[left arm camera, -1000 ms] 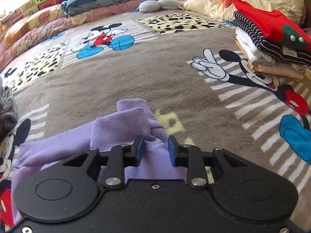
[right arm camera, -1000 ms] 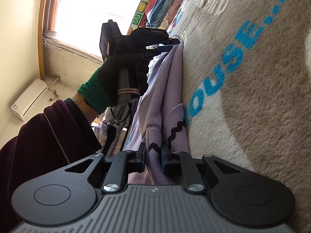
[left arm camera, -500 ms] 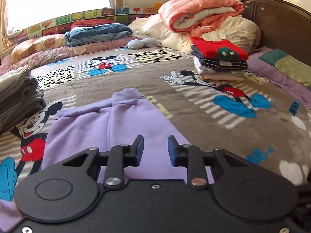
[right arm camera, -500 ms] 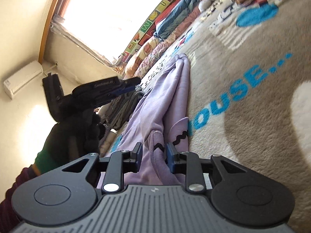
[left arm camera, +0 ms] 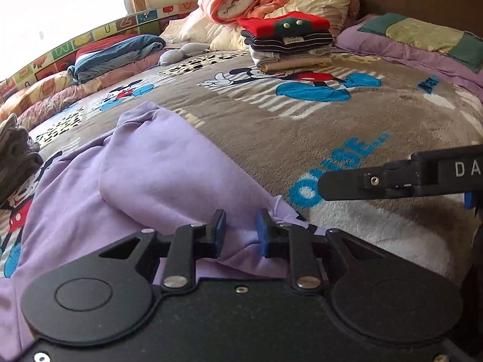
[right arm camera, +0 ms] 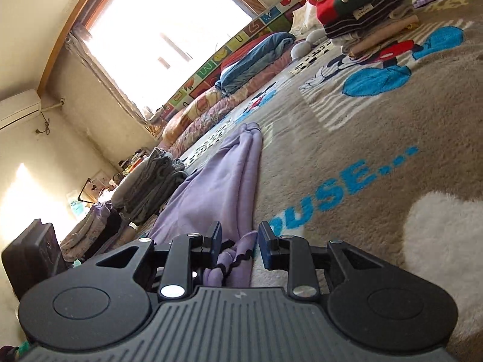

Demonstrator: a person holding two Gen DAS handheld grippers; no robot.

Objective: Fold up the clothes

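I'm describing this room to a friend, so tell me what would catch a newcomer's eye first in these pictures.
First, the lilac sweatshirt spread across the near part of the bed, just ahead of both tongs. Under it lies a brown cartoon-mouse blanket with big blue letters. Further back, near the headboard, a neat stack of folded clothes topped in red stands out, and the right wrist view shows a bright window beside the bed.

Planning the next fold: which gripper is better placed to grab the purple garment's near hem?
Left, probably. The left gripper sits over the purple garment with fabric between its just-closing jaws. The right gripper stands open at the black-trimmed corner, off to the side.
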